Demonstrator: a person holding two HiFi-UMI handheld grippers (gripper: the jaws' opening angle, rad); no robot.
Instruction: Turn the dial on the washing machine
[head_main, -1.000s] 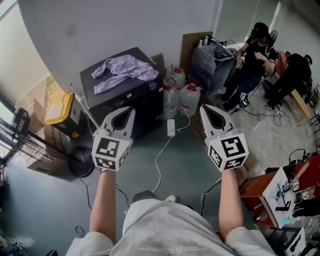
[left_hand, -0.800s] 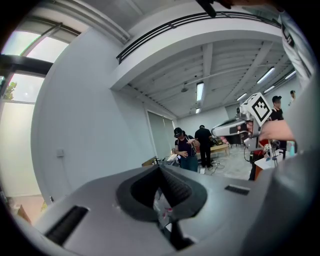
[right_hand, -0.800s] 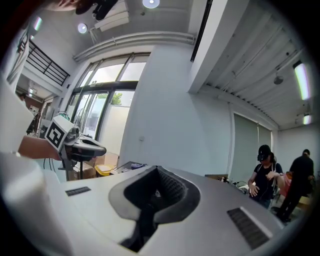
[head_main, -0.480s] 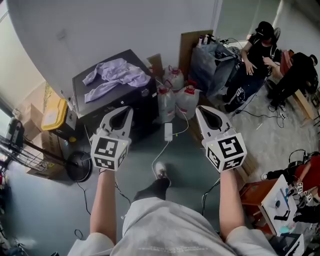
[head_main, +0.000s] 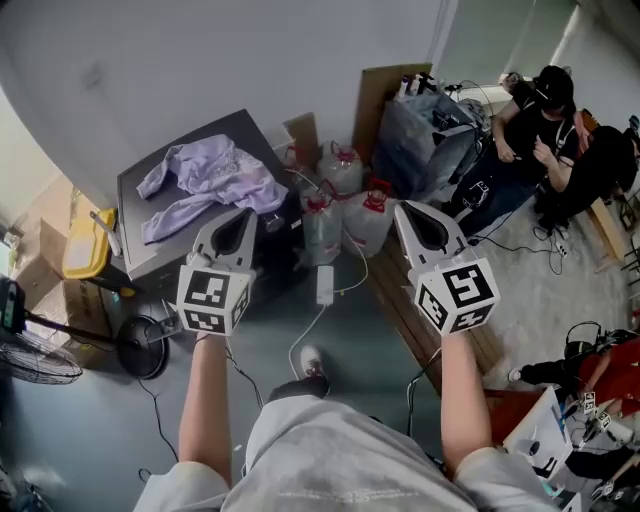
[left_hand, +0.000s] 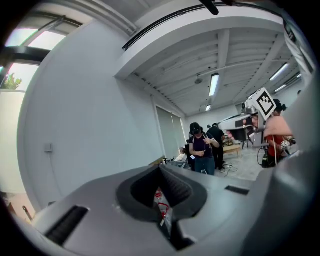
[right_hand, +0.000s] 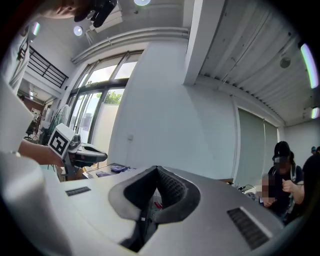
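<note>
The black washing machine (head_main: 150, 245) stands against the wall at the left of the head view. A crumpled purple cloth (head_main: 205, 180) lies on its top. I cannot make out the dial; the machine's front corner sits behind my left gripper (head_main: 243, 214). That gripper hovers in the air over the machine's right front edge, shut and holding nothing. My right gripper (head_main: 408, 211) is held level with it further right, over the floor, also shut on nothing. In the left gripper view the shut jaws point at the wall (left_hand: 75, 125). The purple cloth (right_hand: 112, 170) shows faintly in the right gripper view.
Plastic water jugs with red caps (head_main: 345, 215) stand right of the machine, with a white power strip (head_main: 325, 285) and cord on the floor. A grey bag (head_main: 425, 135), wooden planks (head_main: 440, 320), a yellow-lidded box (head_main: 85, 240) and a floor fan (head_main: 40, 355) surround them. People (head_main: 545, 120) sit at the far right.
The view has swung so the washing machine slid left and down, now partly under my left gripper. A foot stepped forward. Both grippers kept their pose and stayed shut.
</note>
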